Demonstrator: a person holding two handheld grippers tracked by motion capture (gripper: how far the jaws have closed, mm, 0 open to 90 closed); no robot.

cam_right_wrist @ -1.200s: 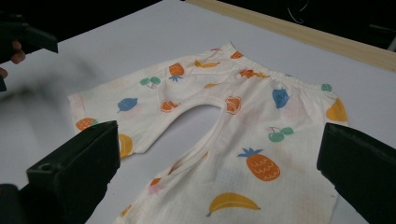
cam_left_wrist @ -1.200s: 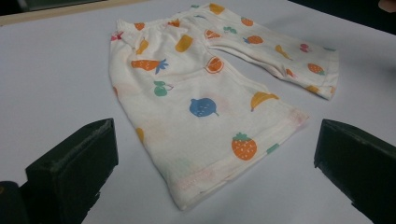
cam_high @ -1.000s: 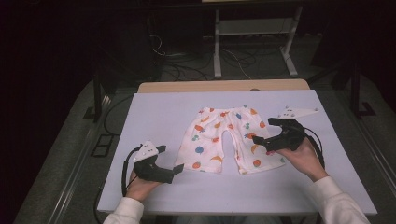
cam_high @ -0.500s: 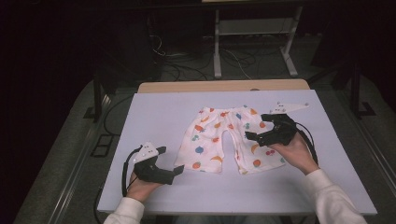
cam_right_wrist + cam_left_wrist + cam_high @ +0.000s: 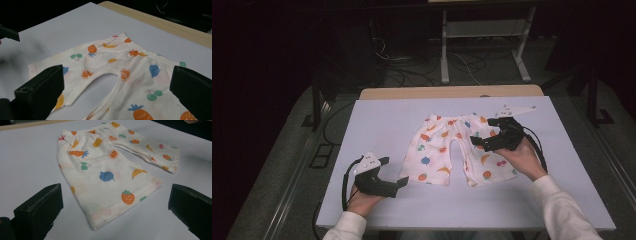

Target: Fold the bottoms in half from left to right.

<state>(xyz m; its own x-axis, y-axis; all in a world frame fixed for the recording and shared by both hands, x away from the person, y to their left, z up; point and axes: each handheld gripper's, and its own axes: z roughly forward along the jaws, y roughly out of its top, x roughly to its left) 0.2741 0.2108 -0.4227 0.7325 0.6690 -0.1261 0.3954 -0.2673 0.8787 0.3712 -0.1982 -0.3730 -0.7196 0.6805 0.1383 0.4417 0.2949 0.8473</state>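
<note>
A pair of small fruit-print shorts (image 5: 454,150) lies flat near the middle of the table (image 5: 377,120), waistband toward the far edge, both legs pointing toward the person's edge. The left gripper (image 5: 399,184) sits low near the front-left part of the table, just beside the hem of the left leg; its jaws stand wide apart with nothing between them. The right gripper (image 5: 476,142) hovers over the right leg, jaws likewise spread wide and empty, though from the high view I cannot tell whether its tips touch the cloth.

The likeliest slip, as I judge it, is a pinch that catches only the top layer: the fabric is thin, soft knit, two layers lying close, so a shallow bite would lift one sheet and leave the leg bagging open. A jaw pushed along the smooth, pale table top could also bunch the cloth ahead of it instead of sliding beneath. Uneven pulls from the two hands would skew the garment.

The shorts are cream, printed with strawberries, bananas, cherries and carrots, with a gathered elastic waistband, stitched hems and a curved crotch seam.
</note>
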